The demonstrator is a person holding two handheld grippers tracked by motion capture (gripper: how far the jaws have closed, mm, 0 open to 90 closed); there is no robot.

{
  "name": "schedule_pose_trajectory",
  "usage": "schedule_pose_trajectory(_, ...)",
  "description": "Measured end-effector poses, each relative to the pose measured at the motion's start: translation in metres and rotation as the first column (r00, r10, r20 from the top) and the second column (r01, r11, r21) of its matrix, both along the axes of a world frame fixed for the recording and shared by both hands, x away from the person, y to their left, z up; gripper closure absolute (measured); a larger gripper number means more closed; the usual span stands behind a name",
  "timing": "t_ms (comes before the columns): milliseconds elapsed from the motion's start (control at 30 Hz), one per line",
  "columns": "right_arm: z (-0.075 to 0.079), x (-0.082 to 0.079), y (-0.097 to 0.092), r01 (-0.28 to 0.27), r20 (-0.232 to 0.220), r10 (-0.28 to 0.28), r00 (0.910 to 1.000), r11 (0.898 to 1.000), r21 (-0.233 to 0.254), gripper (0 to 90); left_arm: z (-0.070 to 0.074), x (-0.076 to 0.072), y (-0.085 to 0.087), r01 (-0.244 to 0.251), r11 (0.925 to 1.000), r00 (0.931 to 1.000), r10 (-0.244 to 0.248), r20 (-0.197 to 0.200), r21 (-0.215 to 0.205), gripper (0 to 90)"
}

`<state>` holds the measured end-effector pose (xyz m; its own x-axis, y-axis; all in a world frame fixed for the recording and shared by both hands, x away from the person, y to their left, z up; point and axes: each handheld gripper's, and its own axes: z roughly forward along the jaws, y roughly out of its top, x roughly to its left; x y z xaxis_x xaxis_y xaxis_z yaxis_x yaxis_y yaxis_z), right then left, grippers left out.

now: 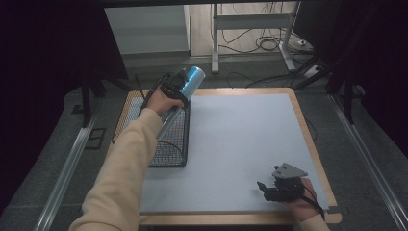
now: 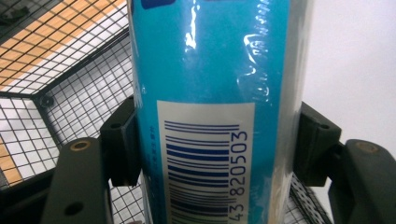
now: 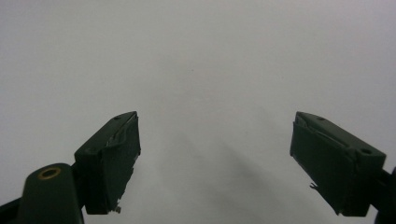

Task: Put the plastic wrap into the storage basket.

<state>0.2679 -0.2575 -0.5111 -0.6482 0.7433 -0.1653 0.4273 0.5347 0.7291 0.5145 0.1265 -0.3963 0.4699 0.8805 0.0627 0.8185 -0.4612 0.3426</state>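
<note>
Clamping a blue tube point(image 2: 210, 93), the left gripper point(image 2: 215, 140) reveals its barcode point(image 2: 203, 168)

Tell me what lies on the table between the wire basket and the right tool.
Nothing: in the high view the stretch of grey mat between the wire basket and the right tool is bare. The blue cylinder is held over the basket by the left tool.
</note>
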Motion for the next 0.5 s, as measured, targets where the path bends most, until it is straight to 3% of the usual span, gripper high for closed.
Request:
schedule_pose_trajectory(367, -0.002, 0.001, 0.001, -0.001, -0.005, 0.001, 1.0000, 1.000, -0.004, 16.2, -0.011, 0.008, 0.013, -0.031, 0.9995, 0.9994, 0.031, -0.017, -0.007, 31.7)
schedule_pose_trajectory(500, -0.002, 0.000, 0.001, -0.001, -0.006, 0.001, 1.0000, 1.000, -0.005, 16.2, -0.018, 0.011, 0.013, -0.043, 0.9989, 0.9988, 0.044, -0.024, 0.016, 31.7)
